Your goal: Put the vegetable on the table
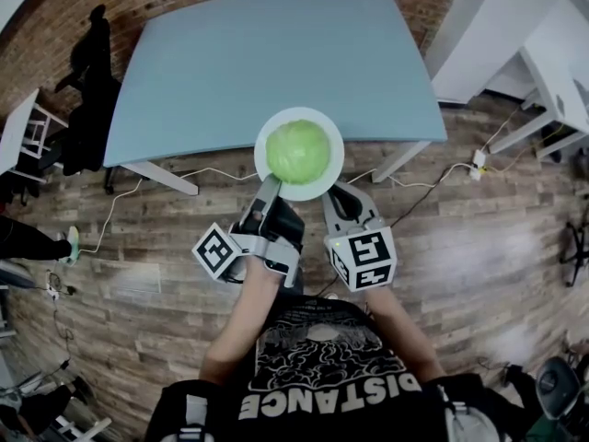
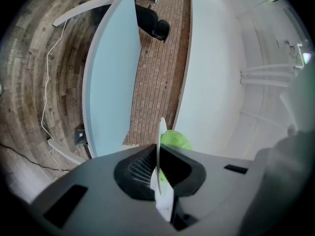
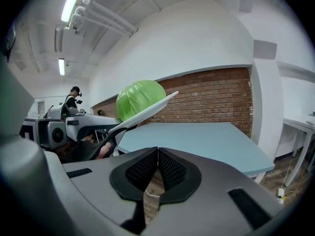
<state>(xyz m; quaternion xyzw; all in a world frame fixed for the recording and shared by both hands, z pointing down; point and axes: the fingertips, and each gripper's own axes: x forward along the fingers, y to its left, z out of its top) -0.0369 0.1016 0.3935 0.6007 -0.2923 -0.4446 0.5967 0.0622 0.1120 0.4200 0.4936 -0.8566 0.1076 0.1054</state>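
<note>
With the left claw (image 1: 269,187) clenched on the rim of the plate (image 1: 324,175) that carries the cabbage (image 1: 297,151), in the air near the edge of the counter (image 1: 276,63), and the right claw (image 1: 344,203) closed on nothing, I would carry the plate level, slowly forward and down.

Glossy plate (image 1: 310,191); matt table (image 1: 276,53); wooden floor (image 1: 156,256).

Plate rim (image 2: 161,136) between closed tongs (image 2: 158,173)
</note>
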